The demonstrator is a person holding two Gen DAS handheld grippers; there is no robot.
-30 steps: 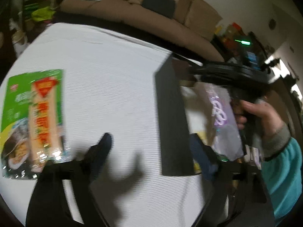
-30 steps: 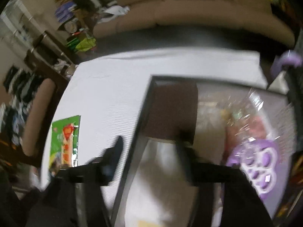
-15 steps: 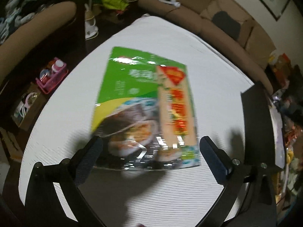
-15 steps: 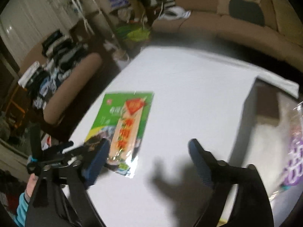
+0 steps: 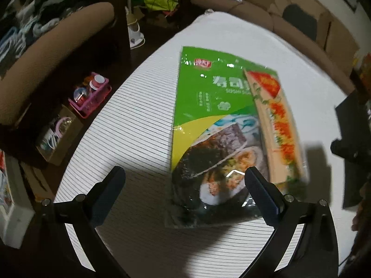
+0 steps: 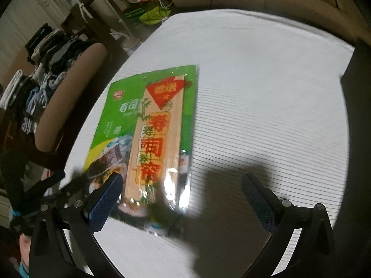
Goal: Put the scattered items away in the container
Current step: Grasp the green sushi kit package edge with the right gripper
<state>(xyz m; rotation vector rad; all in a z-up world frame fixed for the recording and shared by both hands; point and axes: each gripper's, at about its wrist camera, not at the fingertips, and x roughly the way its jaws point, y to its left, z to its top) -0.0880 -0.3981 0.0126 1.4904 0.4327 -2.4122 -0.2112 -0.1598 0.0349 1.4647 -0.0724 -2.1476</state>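
1 green seaweed packet (image 5: pixel 215 125) lies flat on the white striped tablecloth (image 5: pixel 139 125), the only loose item visible on it. Long axis runs from the near table edge toward the sofa (image 5: pixel 255 16): logo end far, food-photo end near the grippers. 1 pale bamboo mat strip (image 6: pixel 154 143) with red characters runs lengthwise inside the packet, along its right side.

Left gripper (image 5: pixel 183 185): fingers wide apart, nothing between the pads. It points down at the packet's near end; its right finger (image 5: pixel 262 194) overlaps the packet's near right part in view, contact unclear. Its left finger sits over bare cloth.

Right gripper (image 6: pixel 183 190): jaws opening, near full spread, nothing gripped. Packet's near end sits in view between the fingers, toward the left one; the left pad (image 6: pixel 104 202) overlaps the packet's near left corner, touch cannot be told.

1 dark container (image 6: pixel 358 81) sits at the right table edge, well apart from the packet; only its dark wall shows. Left gripper's arm is visible at lower left of the right wrist view, blurred.

Off-table: 1 pink basket (image 5: pixel 91 97) with bottles on the floor, left.
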